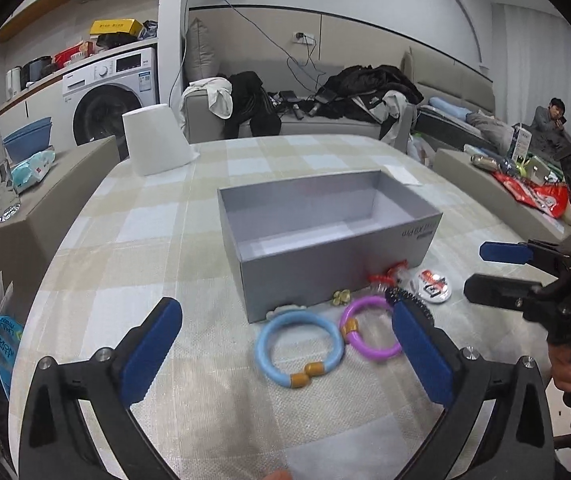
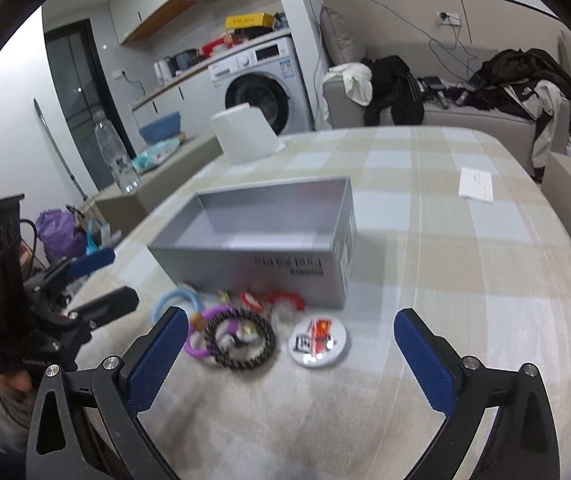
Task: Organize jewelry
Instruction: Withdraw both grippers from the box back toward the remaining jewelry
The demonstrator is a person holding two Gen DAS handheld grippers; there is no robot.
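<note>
Both claws, left and right, hang spread wide with nothing in them. Nothing looks sorted yet: the box sits empty, while 2 bangles, beads and a badge lie just before it.

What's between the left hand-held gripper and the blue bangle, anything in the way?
Nothing visible. The left hand-held gripper is open, and the blue bangle lies on bare tablecloth between its fingers. The purple bangle touches it on the right.
</note>
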